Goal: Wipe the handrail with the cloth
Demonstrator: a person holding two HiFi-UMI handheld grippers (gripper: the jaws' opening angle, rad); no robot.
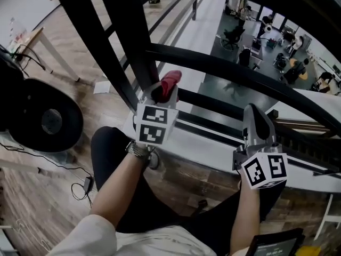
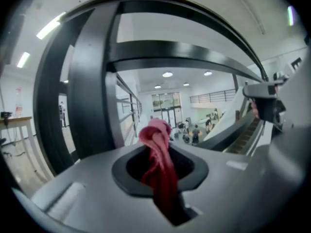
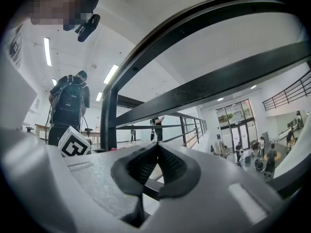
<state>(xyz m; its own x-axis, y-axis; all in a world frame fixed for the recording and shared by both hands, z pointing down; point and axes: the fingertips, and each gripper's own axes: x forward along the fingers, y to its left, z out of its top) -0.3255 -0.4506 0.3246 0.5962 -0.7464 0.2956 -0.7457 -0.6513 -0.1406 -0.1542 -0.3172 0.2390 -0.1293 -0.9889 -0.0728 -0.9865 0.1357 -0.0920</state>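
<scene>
A red cloth (image 1: 169,83) (image 2: 159,169) is pinched in my left gripper (image 1: 164,94) (image 2: 156,144), which is shut on it; the cloth bunches up past the jaw tips. That gripper sits just in front of a black railing post (image 1: 114,47) (image 2: 87,101), below the black handrail (image 1: 250,71) (image 2: 194,52). My right gripper (image 1: 256,121) (image 3: 155,152) is shut with nothing between its jaws. It points at the lower black rails (image 3: 214,81) to the right of the left one.
A black round seat (image 1: 45,119) and cables (image 1: 80,185) lie on the wooden floor at left. Past the railing is a drop to a lower floor with people and desks (image 1: 277,41). A person with a backpack (image 3: 68,106) stands at left in the right gripper view.
</scene>
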